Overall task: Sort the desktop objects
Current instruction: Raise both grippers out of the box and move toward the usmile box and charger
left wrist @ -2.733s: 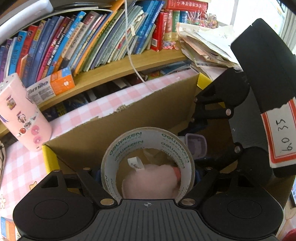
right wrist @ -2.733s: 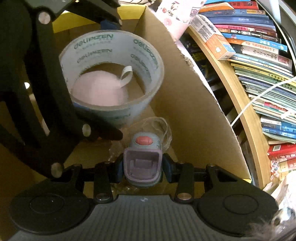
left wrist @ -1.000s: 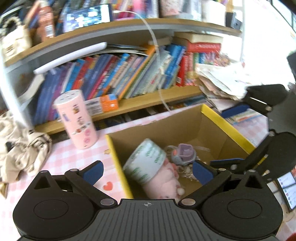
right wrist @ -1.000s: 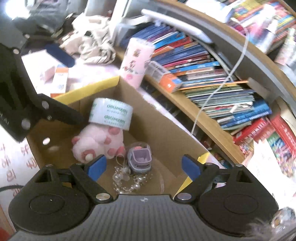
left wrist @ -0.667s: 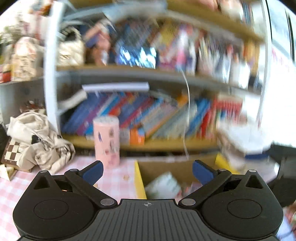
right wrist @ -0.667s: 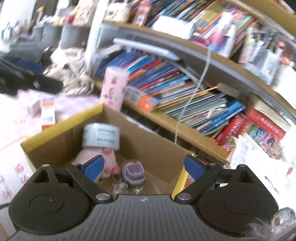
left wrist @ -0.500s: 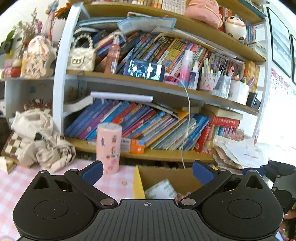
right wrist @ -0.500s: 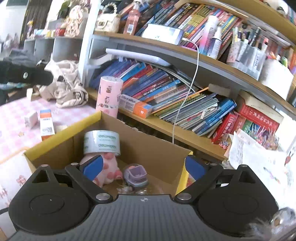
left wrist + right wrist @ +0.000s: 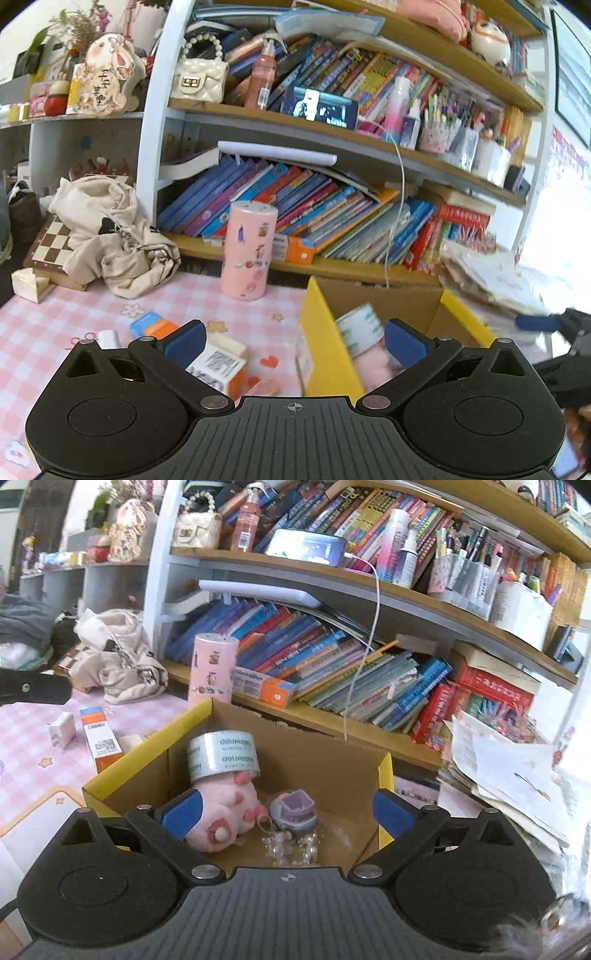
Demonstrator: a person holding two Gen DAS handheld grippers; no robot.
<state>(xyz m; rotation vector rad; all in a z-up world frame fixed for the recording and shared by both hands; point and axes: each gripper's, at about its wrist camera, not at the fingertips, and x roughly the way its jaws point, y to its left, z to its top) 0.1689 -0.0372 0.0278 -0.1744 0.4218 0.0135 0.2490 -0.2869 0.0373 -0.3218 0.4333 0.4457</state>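
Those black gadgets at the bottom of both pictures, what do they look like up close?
Each is a matte black plastic body with a ribbed centre panel, a small crosshair mark and two round discs. Black linkage arms with silver pivots end in blue pads. The left gripper and right gripper look alike. No cables or sleeves show.

both wrists face bookshelf (image 9: 295,229); share box (image 9: 317,760)

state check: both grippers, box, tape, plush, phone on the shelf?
left gripper: open, empty
right gripper: open, empty
cardboard box: flaps open
tape roll: resting on the pink plush
pink plush: lying in the box
phone: screen lit, cable plugged in
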